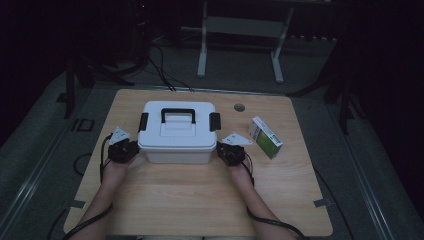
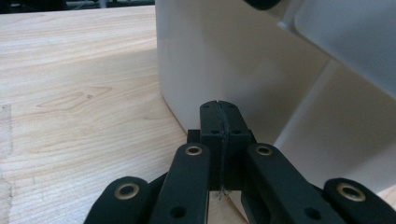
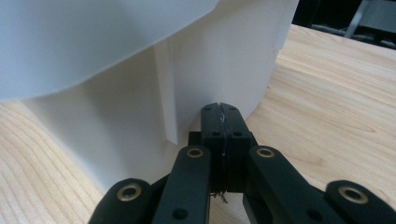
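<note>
Box (image 1: pixel 176 132) white, lid latched, mid counter (image 1: pixel 200 200). My left hand-held gripper (image 1: pixel 131 148) and right hand-held gripper (image 1: pixel 223 150) clenched empty, tips against its lower end walls. Step: bracing box. Next, I judge: squeeze inward evenly, slide or lift.

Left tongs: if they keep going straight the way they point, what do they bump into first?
Most likely the white box. The left tongs are shut and point at its side wall near a bottom corner, very close; whether they already touch it is hard to tell.
</note>
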`<state>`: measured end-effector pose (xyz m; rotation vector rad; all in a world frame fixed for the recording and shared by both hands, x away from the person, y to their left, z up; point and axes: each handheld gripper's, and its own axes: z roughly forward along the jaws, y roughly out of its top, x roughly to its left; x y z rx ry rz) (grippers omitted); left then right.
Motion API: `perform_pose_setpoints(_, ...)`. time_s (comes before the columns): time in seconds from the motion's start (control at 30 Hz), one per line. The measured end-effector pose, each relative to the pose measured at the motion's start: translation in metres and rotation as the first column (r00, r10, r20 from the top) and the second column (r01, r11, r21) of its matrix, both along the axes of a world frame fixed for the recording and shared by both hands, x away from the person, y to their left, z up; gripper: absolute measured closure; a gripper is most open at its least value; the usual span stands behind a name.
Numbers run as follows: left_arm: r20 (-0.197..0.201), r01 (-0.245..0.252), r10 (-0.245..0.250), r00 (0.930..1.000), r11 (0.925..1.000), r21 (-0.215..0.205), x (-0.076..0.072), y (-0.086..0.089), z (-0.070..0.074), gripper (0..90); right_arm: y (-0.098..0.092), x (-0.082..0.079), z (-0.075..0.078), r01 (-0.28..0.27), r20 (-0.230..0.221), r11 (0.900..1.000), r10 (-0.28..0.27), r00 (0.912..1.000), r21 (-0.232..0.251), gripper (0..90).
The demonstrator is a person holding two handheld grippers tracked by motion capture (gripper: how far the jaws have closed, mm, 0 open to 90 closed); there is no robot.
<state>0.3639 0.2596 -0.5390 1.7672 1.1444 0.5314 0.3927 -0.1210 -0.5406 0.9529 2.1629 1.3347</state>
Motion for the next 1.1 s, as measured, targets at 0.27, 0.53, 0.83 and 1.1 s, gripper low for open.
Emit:
perform_pose_setpoints(0.27, -0.002, 0.027, -0.027, 0.9996, 0.9994, 0.020, -0.008, -0.008, 0.002, 89.9, -0.008, -0.006, -0.001, 0.014, -0.013, 1.000, -0.013, 0.9998, 0.019, 90.0)
perform_pose_setpoints(0.53, -0.005, 0.061, -0.061, 0.9981, 0.9980, 0.016, -0.025, -0.018, 0.002, 89.8, -0.021, -0.020, 0.001, 0.004, -0.016, 1.000, -0.004, 0.9999, 0.006, 90.0)
perform_pose_setpoints(0.83, -0.013, 0.089, -0.089, 0.9960, 0.9949, 0.046, -0.043, -0.033, 0.005, 89.9, -0.036, -0.038, 0.001, 0.005, -0.020, 1.000, -0.004, 0.9998, 0.017, 90.0)
perform_pose_setpoints(1.1, -0.029, 0.118, -0.117, 0.9927, 0.9919, 0.046, -0.056, -0.047, 0.007, 89.9, -0.052, -0.056, 0.000, 0.008, -0.022, 1.000, -0.007, 0.9997, 0.022, 90.0)
